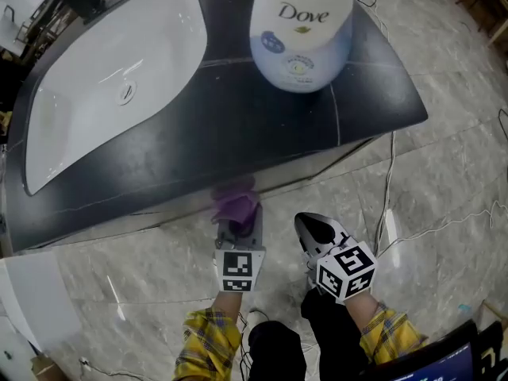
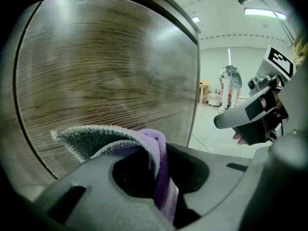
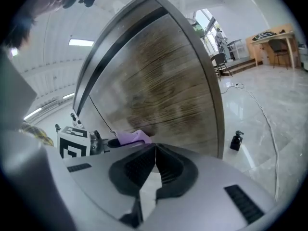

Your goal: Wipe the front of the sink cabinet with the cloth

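My left gripper (image 1: 237, 227) is shut on a purple cloth (image 1: 235, 204) and presses it against the wood-grain front of the sink cabinet (image 2: 110, 85). The left gripper view has the cloth (image 2: 144, 150) folded between the jaws, grey on one side, right at the panel. Just to its right my right gripper (image 1: 314, 230) hangs shut and empty, its tips (image 3: 153, 163) meeting a short way off the cabinet front (image 3: 163, 93). The right gripper view also catches the cloth (image 3: 131, 137) at the panel.
A dark countertop (image 1: 238, 125) with a white basin (image 1: 111, 78) tops the cabinet. A large white Dove bottle (image 1: 302, 30) stands on it at the right. White cables (image 1: 389, 205) trail over the marble floor. A small dark object (image 3: 235, 140) sits on the floor by the cabinet's corner.
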The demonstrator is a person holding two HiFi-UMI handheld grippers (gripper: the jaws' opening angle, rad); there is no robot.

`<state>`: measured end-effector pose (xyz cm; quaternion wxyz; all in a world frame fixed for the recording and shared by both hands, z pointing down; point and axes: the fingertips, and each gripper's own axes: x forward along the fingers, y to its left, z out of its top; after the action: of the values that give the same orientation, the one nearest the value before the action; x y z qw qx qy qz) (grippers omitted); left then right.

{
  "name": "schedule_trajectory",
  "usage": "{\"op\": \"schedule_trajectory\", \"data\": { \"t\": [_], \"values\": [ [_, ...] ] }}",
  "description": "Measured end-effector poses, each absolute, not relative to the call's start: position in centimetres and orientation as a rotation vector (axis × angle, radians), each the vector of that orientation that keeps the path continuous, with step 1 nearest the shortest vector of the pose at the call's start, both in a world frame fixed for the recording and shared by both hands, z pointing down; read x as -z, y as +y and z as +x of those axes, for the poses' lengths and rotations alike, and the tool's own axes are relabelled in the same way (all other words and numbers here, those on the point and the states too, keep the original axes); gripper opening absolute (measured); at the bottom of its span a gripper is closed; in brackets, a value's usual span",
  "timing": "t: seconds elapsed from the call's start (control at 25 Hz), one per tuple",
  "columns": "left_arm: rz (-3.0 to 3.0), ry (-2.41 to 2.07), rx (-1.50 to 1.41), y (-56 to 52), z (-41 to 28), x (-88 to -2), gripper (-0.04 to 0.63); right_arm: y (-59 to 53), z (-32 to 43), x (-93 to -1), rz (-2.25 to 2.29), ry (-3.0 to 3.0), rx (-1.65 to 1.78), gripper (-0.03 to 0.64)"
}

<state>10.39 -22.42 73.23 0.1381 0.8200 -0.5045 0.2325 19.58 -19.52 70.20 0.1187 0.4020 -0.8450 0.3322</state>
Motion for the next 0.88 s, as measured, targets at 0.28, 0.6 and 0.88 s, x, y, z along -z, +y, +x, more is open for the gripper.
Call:
{"op": "schedule_trajectory", "data": {
  "t": [0.28, 0.6, 0.88],
  "values": [
    [2.449, -1.361, -0.683, -23.7, 15.1, -73.4, 0.057, -20.3, 23.2, -70.3, 1.259, -2.451, -0.987, 0.006],
    [2.532, -1.246, -0.681, -24.9, 22.4, -73.3, 0.057, -20.5, 28.9, -70.6, 1.351, -2.417, -1.006, 0.005],
    [2.591, -1.163, -0.692, -25.5, 26.5, -73.4, 0.057, -20.8, 32.0, -70.7, 1.412, -2.388, -1.021, 0.006]
  ]
}}
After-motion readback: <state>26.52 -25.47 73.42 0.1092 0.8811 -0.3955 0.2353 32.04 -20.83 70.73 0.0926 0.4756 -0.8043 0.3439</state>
